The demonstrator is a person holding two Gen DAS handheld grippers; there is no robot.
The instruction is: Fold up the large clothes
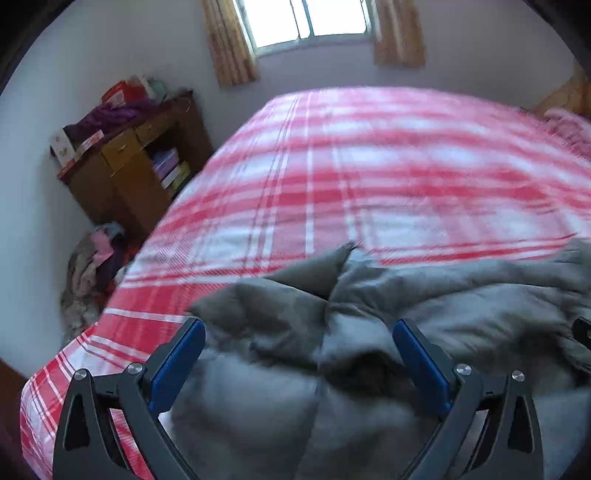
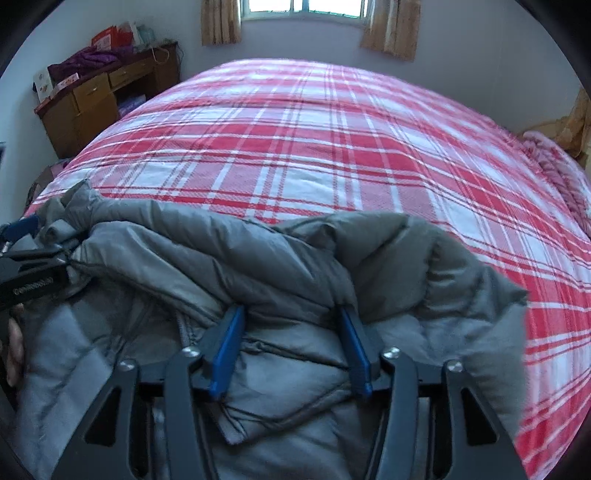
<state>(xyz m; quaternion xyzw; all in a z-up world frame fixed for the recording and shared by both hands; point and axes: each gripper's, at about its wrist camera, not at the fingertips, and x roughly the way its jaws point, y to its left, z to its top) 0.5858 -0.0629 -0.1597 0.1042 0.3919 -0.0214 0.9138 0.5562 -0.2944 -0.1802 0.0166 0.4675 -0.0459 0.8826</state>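
Bedroom w/ plaid bedspread (image 2: 314,147); grey puffer jacket (image 2: 258,266) bunched at near edge, long axis left-right. My right gripper (image 2: 291,325) is spread, quilting between pads but not pinched. Left gripper (image 1: 299,332) wide, released, just above jacket's left end.

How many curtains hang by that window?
2. One curtain hangs left of the window, the other curtain right of it. Yellowish fabric at the far right edge may be something else; I cannot tell.
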